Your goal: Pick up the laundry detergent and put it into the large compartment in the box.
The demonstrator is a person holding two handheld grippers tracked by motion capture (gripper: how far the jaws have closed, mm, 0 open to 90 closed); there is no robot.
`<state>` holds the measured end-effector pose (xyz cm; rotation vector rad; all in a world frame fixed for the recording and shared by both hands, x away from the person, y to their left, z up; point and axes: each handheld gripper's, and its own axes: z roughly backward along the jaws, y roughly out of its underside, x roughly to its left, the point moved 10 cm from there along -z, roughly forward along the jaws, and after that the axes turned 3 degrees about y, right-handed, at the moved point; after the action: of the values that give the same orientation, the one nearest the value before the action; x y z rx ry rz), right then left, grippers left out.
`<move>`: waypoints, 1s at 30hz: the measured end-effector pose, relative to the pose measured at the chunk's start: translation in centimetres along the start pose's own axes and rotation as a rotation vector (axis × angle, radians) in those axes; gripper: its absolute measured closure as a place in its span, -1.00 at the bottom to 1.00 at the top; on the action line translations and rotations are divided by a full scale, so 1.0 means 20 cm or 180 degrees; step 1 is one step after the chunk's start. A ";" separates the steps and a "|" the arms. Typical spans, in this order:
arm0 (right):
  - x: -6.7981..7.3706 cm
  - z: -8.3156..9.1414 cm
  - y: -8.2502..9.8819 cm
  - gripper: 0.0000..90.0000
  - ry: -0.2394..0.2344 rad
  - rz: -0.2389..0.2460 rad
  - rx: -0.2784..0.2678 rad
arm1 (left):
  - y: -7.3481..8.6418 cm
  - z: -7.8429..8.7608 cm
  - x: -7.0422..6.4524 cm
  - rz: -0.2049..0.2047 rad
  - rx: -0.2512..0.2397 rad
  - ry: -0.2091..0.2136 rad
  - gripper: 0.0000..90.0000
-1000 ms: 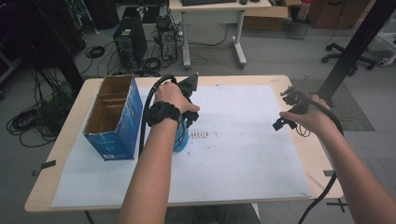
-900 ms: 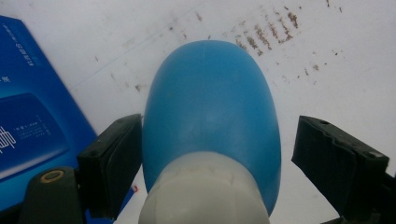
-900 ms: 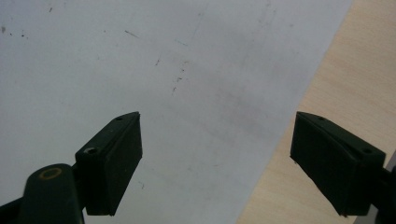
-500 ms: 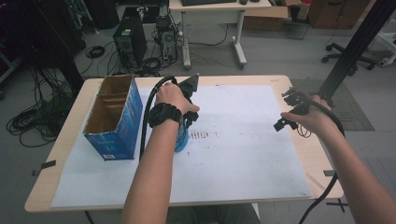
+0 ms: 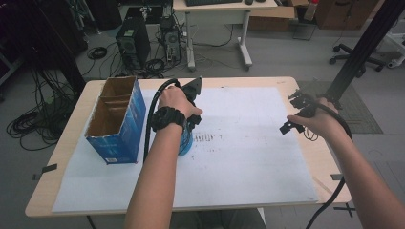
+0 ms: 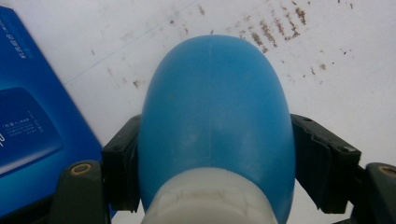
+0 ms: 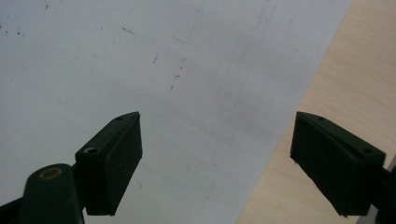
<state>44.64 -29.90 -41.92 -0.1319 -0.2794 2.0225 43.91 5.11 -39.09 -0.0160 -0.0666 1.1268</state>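
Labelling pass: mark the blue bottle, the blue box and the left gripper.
blue bottle (image 6: 217, 107), left gripper view, middle of its body
blue box (image 5: 125, 125), high view, its long blue side
left gripper (image 6: 212, 163), left gripper view, between its fingertips

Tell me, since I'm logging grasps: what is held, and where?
The left gripper, jaws just closing, clamps the blue bottle across its body; the right gripper is empty.

The left hand (image 5: 175, 102) covers most of the blue bottle (image 5: 186, 141) beside the blue box (image 5: 117, 121); the bottle's cap is cut off below; the box's small print is unreadable.
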 end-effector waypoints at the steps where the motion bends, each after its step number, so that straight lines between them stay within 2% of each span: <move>1: 0.00 0.00 0.00 -0.62 0.0000 0.0000 -0.0002 | 0.00 0.00 0.00 0.0004 -0.0006 -0.0006 -0.36; 15: 0.00 -0.01 0.01 -0.62 -0.0010 0.0001 0.0007 | 0.00 0.00 0.01 0.0041 -0.0006 -0.0054 -0.22; 20: 0.00 -0.01 0.00 -0.62 -0.0006 0.0009 0.0006 | 0.00 0.00 0.02 0.0100 -0.0019 -0.0017 -0.19; 30: 0.01 -0.01 0.00 -0.62 -0.0005 0.0019 0.0010 | 0.00 0.01 0.02 0.0101 -0.0018 0.0034 -0.17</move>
<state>44.63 -29.72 -42.09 -0.1294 -0.2770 2.0290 44.09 5.45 -38.94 -0.0281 -0.0601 1.1582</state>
